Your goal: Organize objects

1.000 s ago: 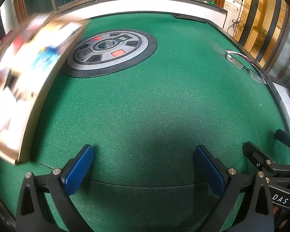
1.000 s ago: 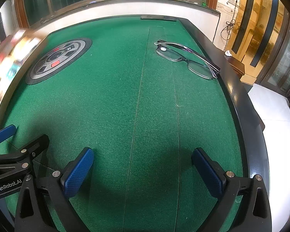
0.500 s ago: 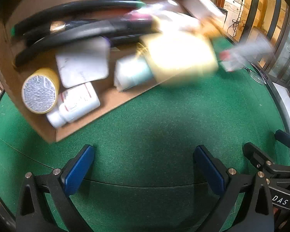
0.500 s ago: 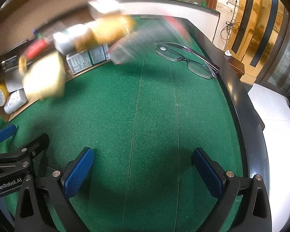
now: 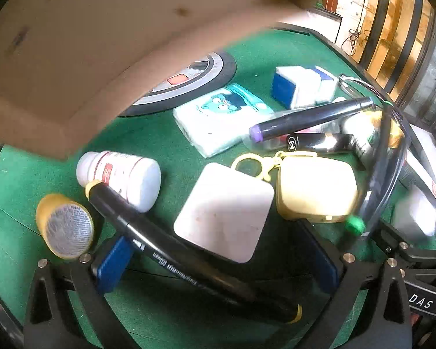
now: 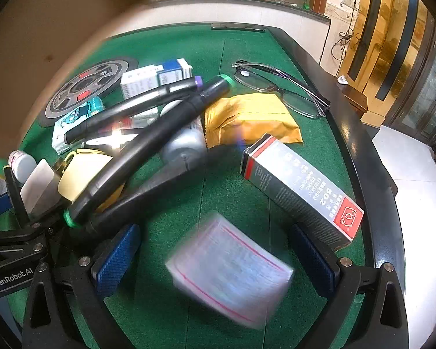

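Several small objects lie tumbled on the green felt. In the left wrist view: a white pill bottle (image 5: 122,179), a yellow-capped tube (image 5: 64,229), a black marker (image 5: 186,258), a white square case (image 5: 223,215), a yellow case (image 5: 316,186), a tissue pack (image 5: 218,116). My left gripper (image 5: 218,258) is open, with the marker and white case lying between its fingers. In the right wrist view: black markers (image 6: 148,142), a yellow packet (image 6: 250,119), a grey glue box (image 6: 302,192), a blurred clear bag (image 6: 229,270). My right gripper (image 6: 218,258) is open around the bag.
A tilted cardboard box (image 5: 101,37) hangs above the table at upper left. Glasses (image 6: 279,87) lie near the table's dark right rim (image 6: 360,151). A round grey control panel (image 6: 84,87) is set in the felt. A blue-white box (image 5: 299,85) lies further back.
The cardboard box swung in from the left, tipped over, and dumped its contents onto the felt; the objects now lie scattered in front of both grippers. The grippers have not moved.
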A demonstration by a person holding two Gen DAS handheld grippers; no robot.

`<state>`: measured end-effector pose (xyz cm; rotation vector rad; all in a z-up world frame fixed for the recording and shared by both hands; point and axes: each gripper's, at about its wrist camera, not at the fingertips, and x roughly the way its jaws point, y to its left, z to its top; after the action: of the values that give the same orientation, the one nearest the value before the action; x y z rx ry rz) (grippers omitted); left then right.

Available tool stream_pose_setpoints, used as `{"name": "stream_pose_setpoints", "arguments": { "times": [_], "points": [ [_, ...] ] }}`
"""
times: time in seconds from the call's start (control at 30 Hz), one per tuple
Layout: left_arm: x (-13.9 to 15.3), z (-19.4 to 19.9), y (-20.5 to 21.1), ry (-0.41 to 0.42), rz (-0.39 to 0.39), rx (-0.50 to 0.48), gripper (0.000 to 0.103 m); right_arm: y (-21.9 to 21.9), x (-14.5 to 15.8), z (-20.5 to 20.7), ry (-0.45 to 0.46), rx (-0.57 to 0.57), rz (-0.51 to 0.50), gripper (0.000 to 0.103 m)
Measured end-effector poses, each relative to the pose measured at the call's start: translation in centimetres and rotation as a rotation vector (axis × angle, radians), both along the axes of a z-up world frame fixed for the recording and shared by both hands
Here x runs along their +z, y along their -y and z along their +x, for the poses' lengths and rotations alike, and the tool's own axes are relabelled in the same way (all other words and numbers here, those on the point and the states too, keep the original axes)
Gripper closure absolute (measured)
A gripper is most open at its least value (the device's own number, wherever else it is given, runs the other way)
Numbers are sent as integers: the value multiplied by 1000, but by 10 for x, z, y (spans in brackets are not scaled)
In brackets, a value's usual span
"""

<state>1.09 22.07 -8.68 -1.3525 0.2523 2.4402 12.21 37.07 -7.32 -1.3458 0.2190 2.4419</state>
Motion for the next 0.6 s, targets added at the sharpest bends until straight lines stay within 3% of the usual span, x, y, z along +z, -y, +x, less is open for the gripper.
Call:
{"name": "stream_pose_setpoints", "arguments": {
  "times": [0.23,0.43,0.6],
  "points": [
    [-4,-7,-6,2,0,0,0,0,0,2,0,2,0,0],
    [-5,-10,-5,2,1,-3,0,4,4,2,125,27,-45,0],
    [-8,-10,-4,2,1,-4,0,9,12,27,144,36,-127,0]
  ]
}}
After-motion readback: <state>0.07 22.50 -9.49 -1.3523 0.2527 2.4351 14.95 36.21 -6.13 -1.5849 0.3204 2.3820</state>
